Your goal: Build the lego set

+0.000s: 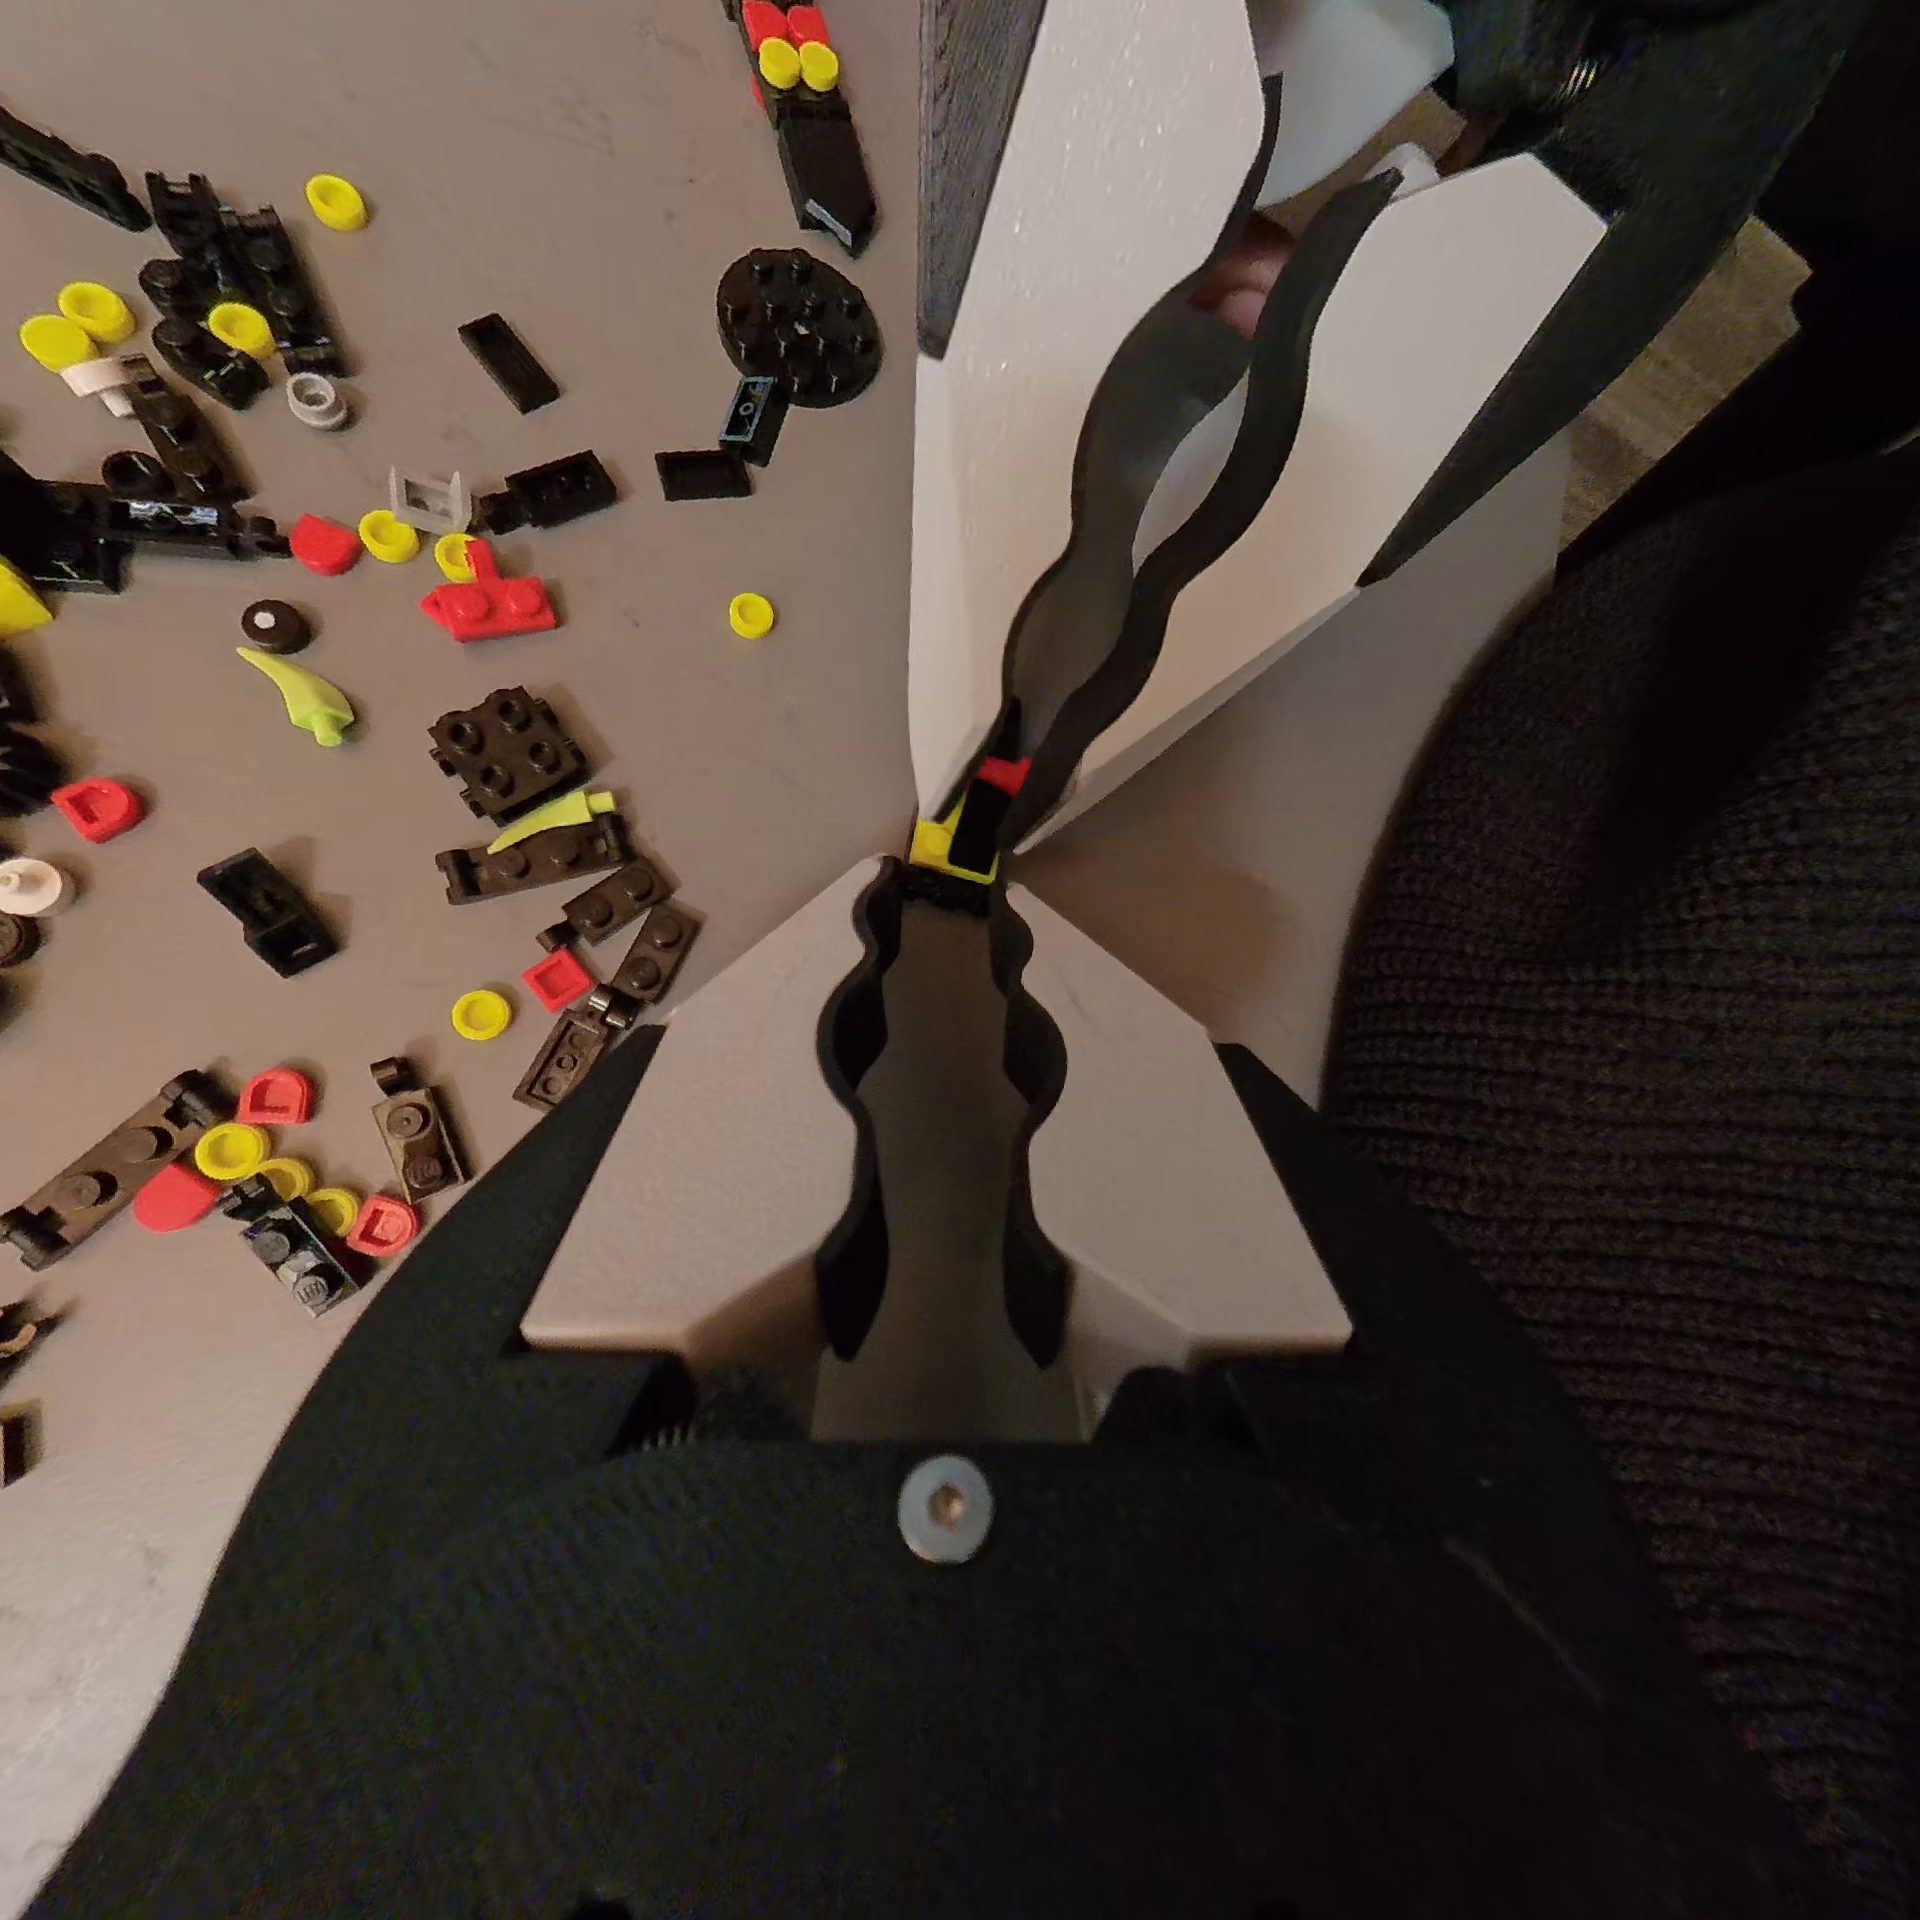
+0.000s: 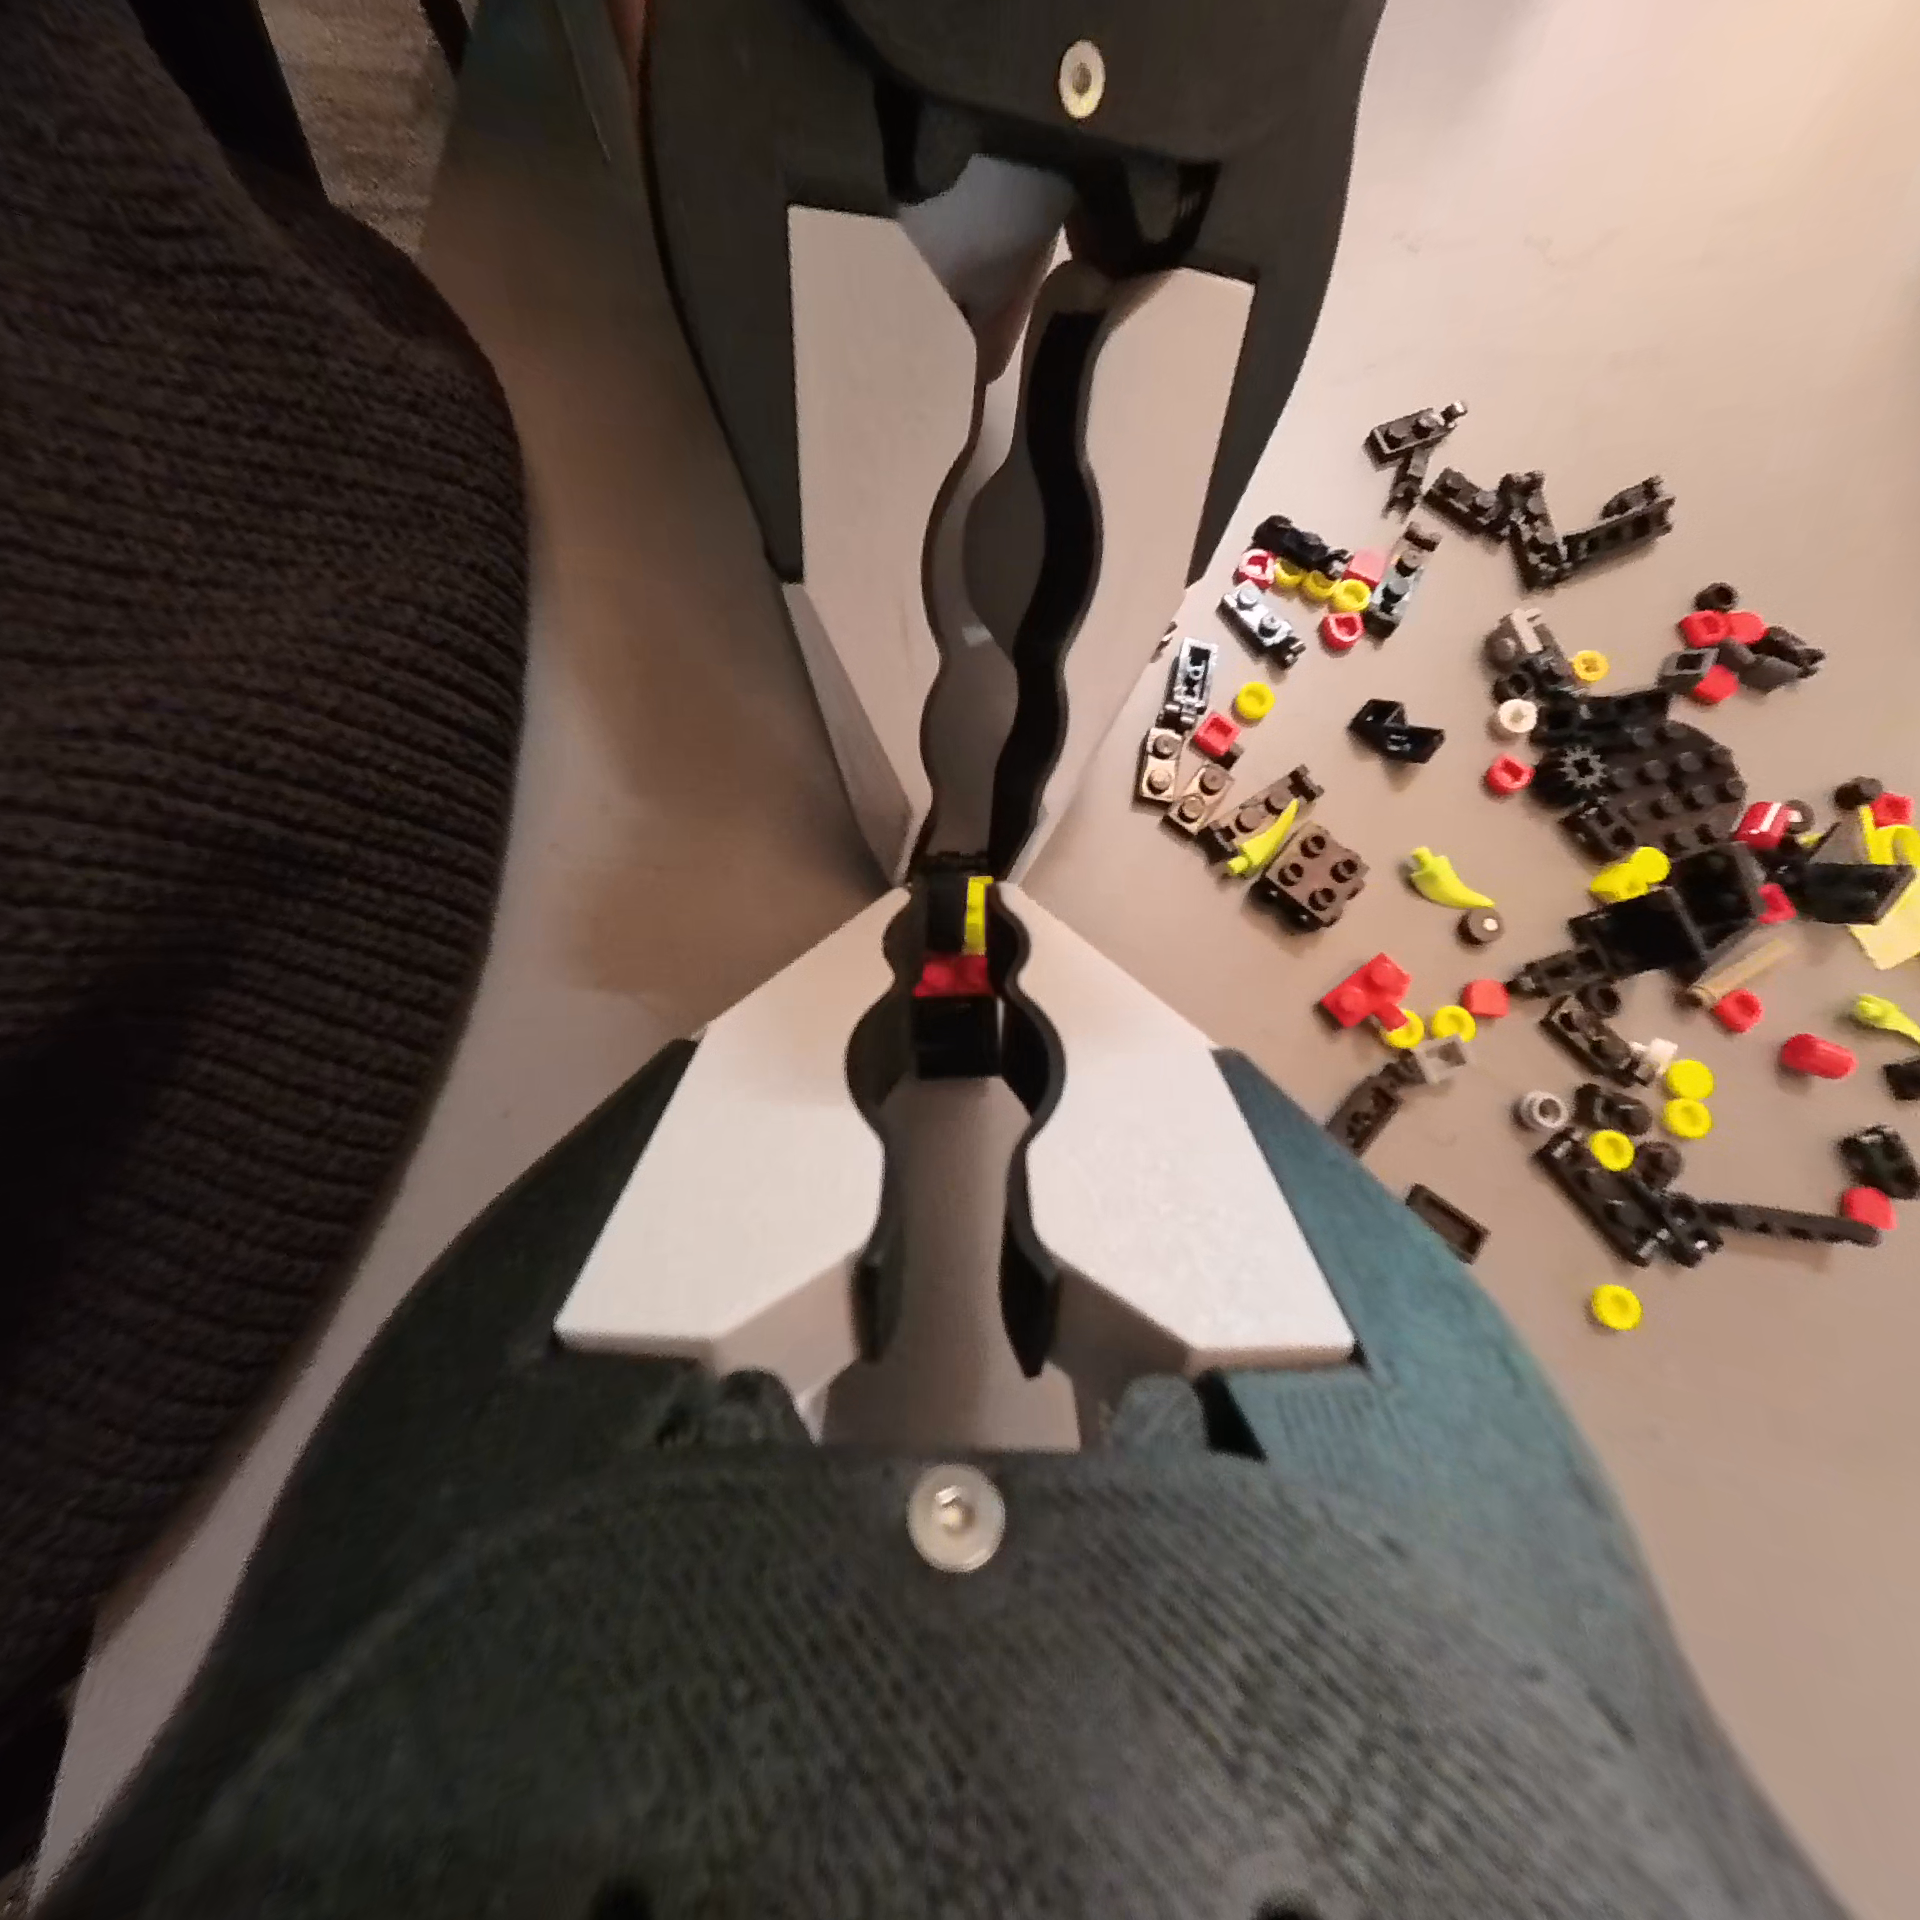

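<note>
While left gripper (image 1: 940, 883) and right gripper (image 2: 951, 935) meet tip to tip above counter (image 1: 644, 156), jaws of both pinch small black-yellow-red sub-assembly (image 2: 954, 977); build judged early, most loose bricks (image 1: 343, 727) unplaced on counter.

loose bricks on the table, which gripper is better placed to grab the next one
Left, probably. The left gripper pinches only the end of the small assembly, nearest the loose bricks; the right gripper holds most of it.
</note>
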Available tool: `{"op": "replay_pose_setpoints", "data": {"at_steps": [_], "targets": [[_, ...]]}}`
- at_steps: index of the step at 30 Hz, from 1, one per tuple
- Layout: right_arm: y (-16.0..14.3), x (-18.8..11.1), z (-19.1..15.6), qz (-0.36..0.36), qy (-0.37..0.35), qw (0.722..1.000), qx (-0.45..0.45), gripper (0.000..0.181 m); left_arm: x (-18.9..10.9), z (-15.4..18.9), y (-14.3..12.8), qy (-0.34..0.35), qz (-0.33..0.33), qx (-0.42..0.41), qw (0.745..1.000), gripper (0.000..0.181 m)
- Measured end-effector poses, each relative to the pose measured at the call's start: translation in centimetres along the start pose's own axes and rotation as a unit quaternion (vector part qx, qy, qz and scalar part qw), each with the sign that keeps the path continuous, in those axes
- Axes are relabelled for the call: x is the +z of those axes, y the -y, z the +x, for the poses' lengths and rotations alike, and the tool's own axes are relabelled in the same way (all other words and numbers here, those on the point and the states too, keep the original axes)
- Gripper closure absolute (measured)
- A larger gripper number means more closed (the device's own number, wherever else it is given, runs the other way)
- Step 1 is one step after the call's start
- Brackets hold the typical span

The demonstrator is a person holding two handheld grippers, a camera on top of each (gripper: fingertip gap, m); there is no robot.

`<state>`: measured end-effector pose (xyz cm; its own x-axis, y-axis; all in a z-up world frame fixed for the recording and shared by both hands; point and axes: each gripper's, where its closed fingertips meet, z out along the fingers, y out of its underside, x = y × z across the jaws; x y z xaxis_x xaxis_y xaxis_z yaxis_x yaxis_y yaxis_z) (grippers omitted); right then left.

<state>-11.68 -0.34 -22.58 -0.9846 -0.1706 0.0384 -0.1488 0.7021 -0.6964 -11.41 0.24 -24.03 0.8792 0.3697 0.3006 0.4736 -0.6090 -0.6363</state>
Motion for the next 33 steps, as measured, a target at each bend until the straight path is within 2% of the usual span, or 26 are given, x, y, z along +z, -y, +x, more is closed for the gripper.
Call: {"op": "replay_pose_setpoints", "data": {"at_steps": [13, 33], "targets": [[0.06, -0.1, -0.31, 0.002, 0.011, 1.0, -0.009, 0.181, 0.06, 0.15, 0.0, -0.004, 0.0, -0.001, 1.0, 0.167], [0.08, -0.12, -0.35, 0.0, 0.001, 1.0, -0.028, 0.181, 0.06, 0.16, 0.01, -0.005, 0.001, -0.002, 1.0, 0.167]]}}
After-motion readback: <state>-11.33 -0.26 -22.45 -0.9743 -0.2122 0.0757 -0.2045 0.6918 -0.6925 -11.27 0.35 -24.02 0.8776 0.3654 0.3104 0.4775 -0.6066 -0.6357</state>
